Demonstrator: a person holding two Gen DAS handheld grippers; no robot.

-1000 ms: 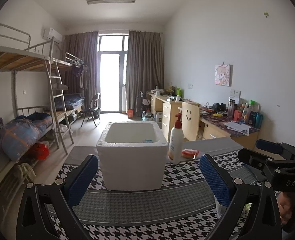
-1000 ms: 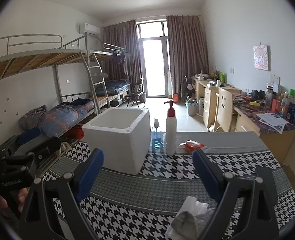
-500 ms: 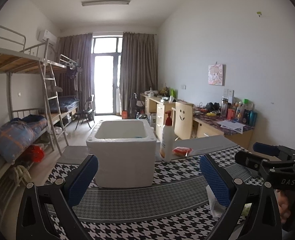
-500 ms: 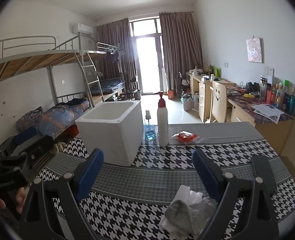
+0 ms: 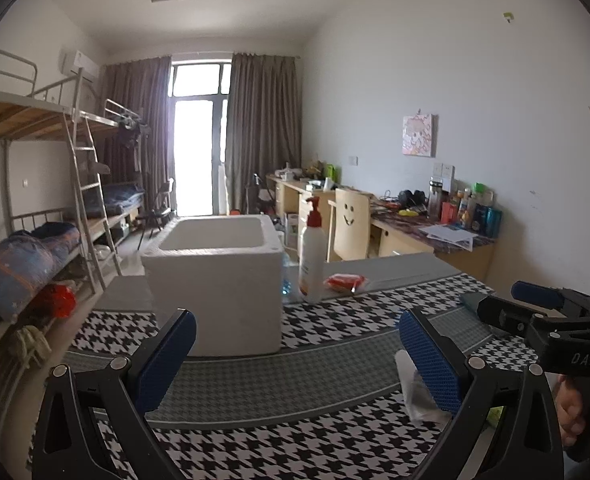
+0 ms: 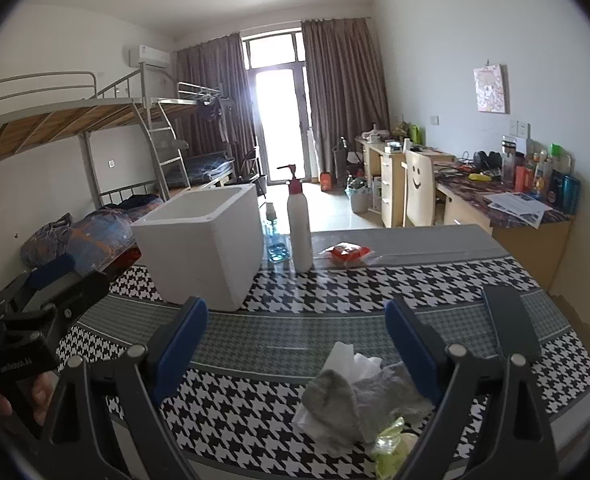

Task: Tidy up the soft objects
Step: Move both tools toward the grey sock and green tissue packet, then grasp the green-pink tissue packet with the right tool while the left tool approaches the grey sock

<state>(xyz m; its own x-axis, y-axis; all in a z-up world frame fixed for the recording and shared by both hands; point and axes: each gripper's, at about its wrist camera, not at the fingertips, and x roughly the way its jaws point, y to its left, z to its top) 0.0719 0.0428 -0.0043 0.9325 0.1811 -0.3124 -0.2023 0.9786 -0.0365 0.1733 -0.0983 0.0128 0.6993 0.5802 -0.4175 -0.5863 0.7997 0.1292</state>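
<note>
Your right gripper (image 6: 295, 336) hangs spread and empty just above the soft pile (image 6: 355, 396), which lies on the worktop (image 6: 435, 280) nearer you than the foam box (image 6: 203, 248), so closing carelessly could snag only the tissue and scatter the rest.

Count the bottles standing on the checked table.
2. The tall white pump bottle stands right of the foam box. A small clear bottle with blue liquid stands between them, partly hidden. Others could be behind the box.
</note>
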